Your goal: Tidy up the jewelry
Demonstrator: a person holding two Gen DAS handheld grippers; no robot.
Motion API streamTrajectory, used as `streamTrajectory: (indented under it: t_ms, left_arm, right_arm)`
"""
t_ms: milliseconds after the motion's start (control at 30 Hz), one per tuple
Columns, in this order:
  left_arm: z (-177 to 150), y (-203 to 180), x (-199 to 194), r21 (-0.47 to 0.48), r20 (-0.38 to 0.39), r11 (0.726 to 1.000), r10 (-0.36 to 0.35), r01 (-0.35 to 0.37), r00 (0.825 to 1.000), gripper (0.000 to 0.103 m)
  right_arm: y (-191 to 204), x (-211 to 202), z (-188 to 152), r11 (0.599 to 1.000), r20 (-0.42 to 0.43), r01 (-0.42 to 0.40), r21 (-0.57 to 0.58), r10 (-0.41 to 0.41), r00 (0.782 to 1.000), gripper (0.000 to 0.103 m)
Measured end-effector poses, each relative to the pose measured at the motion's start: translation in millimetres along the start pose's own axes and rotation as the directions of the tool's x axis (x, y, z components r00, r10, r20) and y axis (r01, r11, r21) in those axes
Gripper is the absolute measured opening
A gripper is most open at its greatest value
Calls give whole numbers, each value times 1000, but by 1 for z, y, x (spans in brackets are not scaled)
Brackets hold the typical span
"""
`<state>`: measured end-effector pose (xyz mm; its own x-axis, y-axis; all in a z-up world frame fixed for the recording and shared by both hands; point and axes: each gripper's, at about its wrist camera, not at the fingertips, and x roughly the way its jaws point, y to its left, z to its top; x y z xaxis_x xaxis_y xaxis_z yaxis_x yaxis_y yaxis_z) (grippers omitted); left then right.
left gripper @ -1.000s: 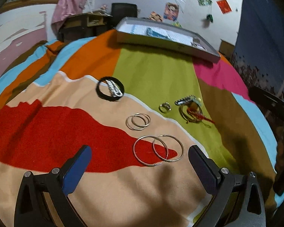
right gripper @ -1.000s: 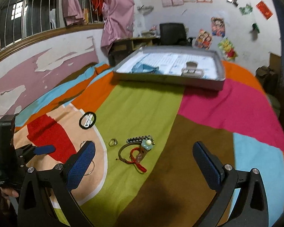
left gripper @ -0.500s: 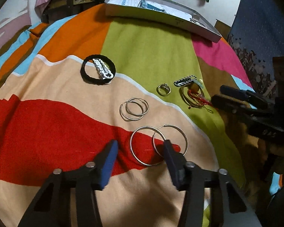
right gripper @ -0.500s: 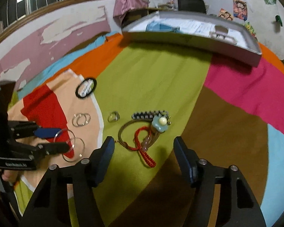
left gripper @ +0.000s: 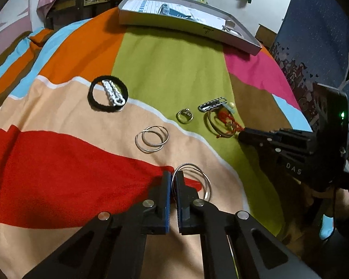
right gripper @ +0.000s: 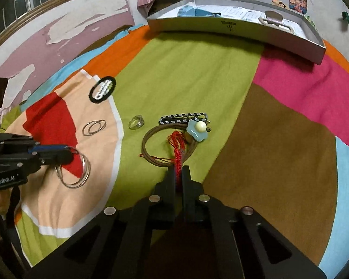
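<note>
While clamped: jaws on large hoops (left gripper: 199, 179), red cord (right gripper: 178, 157).

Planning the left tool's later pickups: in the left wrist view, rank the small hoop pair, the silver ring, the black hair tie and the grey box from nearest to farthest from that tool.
1. Small hoop pair, just ahead of the left tool.
2. Silver ring, ahead and right.
3. Black hair tie, ahead and left.
4. Grey box, at the bedspread's far end.

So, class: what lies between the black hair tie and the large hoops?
The pair of small hoops, on the peach cloth, clearest in the left wrist view.
</note>
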<state>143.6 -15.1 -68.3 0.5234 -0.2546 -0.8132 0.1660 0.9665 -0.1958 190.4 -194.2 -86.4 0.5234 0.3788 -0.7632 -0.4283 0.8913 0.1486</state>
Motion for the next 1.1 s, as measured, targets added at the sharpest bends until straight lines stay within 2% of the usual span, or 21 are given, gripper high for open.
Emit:
streamTrajectory:
  t_ms: [167,367,533,667,867,933,1033,1100]
  left_arm:
    - [6,-6,-15,-1,31,1000,-21,21,999,3]
    - [16,-19,-32,42,61,998,-44,42,997,3]
    - [38,-24,-43,56,90,997,-62,57,994,3]
    - [75,-26,-52,70,130,996,-68,59,989,3]
    - [149,-36,-70,121,211,992,-46,21,976,3]
    - [181,-42,-75,154,252,988,-41,2,967,3]
    - [219,-44,-72,154,300,988,-54,8,953,3]
    - [240,-45,-66,172,342,985,-76,17,937,3]
  right_arm:
    - [-2,-24,-2,1000,43,-12,-4,12,999,4]
    - [0,-57,6,999,123,-33,-6,33,992,4]
    - [-3,-77,18,1000,199,-26,-17,29,980,4]
    - [-9,-90,37,1000,257,-18,-9,20,966,4]
    - [-27,-102,89,1000,316,-7,8,4,949,4]
    - [-35,-104,115,1000,335,2,11,-6,942,4]
    - [-42,-95,152,1000,357,25,14,-28,934,4]
    - [-48,-86,172,999,368,37,29,-45,929,4]
